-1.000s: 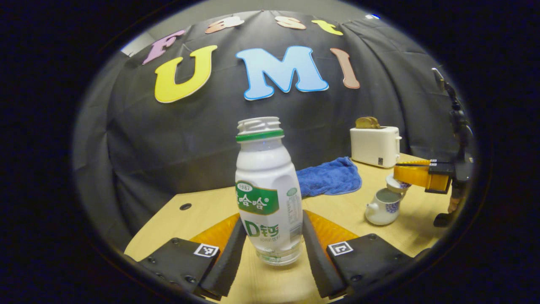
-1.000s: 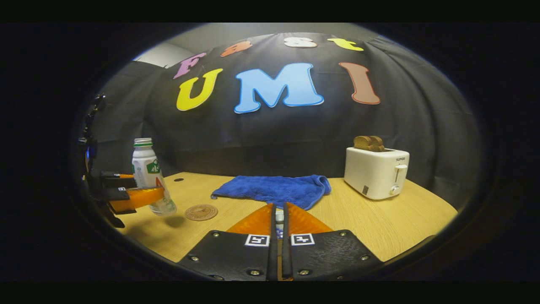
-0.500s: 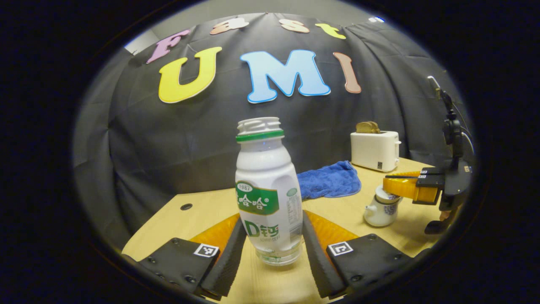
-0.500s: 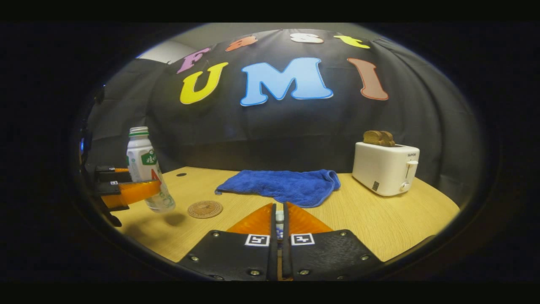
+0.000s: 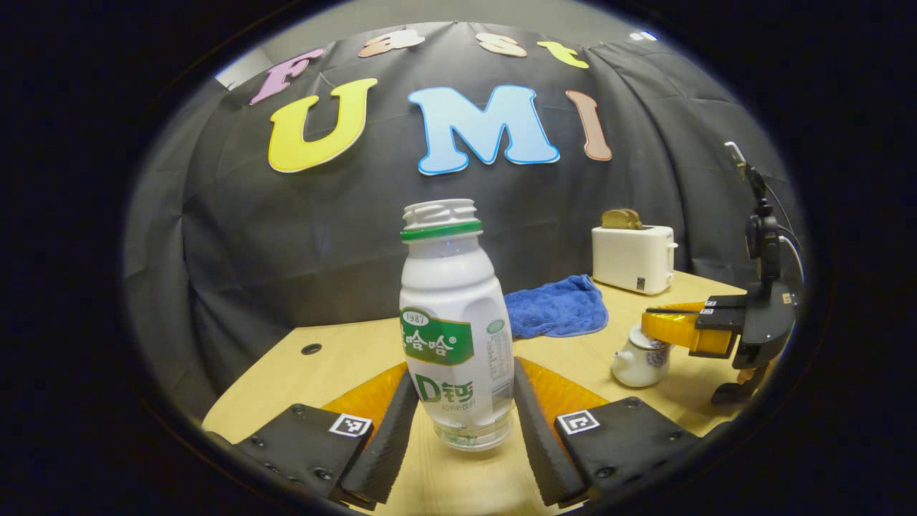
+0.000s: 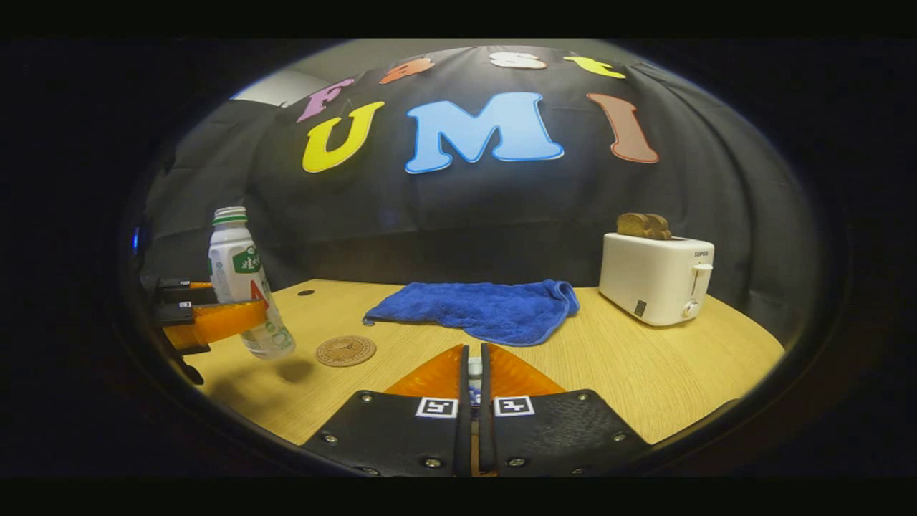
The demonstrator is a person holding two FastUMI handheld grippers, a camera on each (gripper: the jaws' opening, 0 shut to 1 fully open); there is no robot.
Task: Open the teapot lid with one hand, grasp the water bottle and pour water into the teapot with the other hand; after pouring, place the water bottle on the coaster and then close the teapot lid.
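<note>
Now, in the left gripper view, the left gripper [image 5: 464,390] is clamped on the lower body of the uncapped water bottle [image 5: 451,315], both fingers pressing its sides, and the bottle is upright. Farther right, the right gripper [image 5: 670,326] sits lower than a second ago. Then it held the lid clear of the open teapot [image 5: 636,365]; now it is down at the pot's mouth, so the lid looks seated or nearly so, though the gripper hides the joint. In the right gripper view, the fingers are almost together on a small white piece, which I judge to be the knob of the teapot lid [image 6: 473,368]. At the left, the bottle hangs above the table [image 6: 645,380], casting a shadow, just beside the coaster [image 6: 346,351] and not on it. It has drifted slightly left. The lid is therefore closing while the bottle still needs setting on the coaster. A blue towel [image 6: 480,312] and a toaster [image 6: 655,279] stand behind. The bottle carries a green label and the toaster a small mark; I leave both unread.
</note>
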